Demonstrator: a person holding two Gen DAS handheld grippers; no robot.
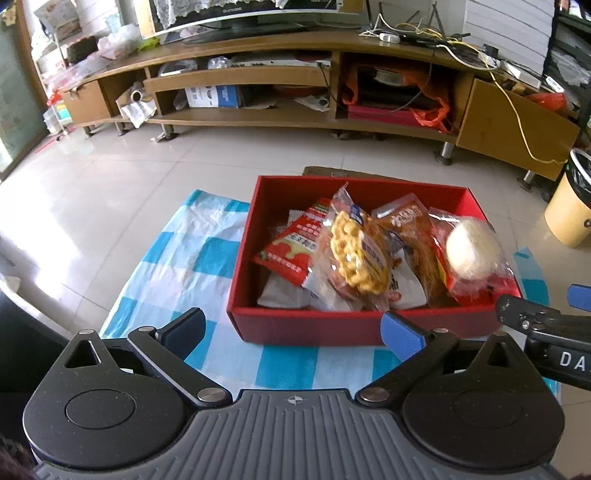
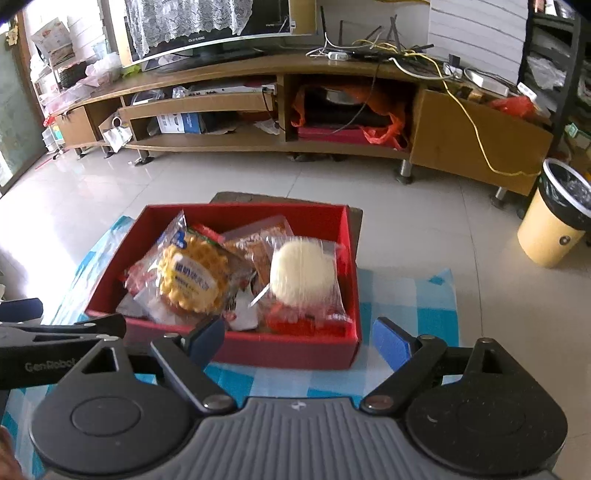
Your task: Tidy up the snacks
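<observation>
My left gripper (image 1: 293, 328) hangs wide open and empty before the red box (image 1: 306, 325) of snack packets, a waffle pack (image 1: 356, 254) on top, on checked cloth (image 1: 192, 266).

Pale glossy floor tiles (image 1: 129, 177) are filling the room and catching bright daylight toward the left. A long wooden TV bench (image 2: 236, 70) is running along the far wall, standing on short metal legs. A television (image 2: 207, 33) with a lace cover is sitting on the bench's top toward its left end, and tangled cables (image 1: 424, 37) are lying near its right end. An orange plastic bag (image 1: 432, 110) is spilling from an open compartment. A yellow bin (image 2: 554, 221) is standing on the floor beside the bench's right end.
</observation>
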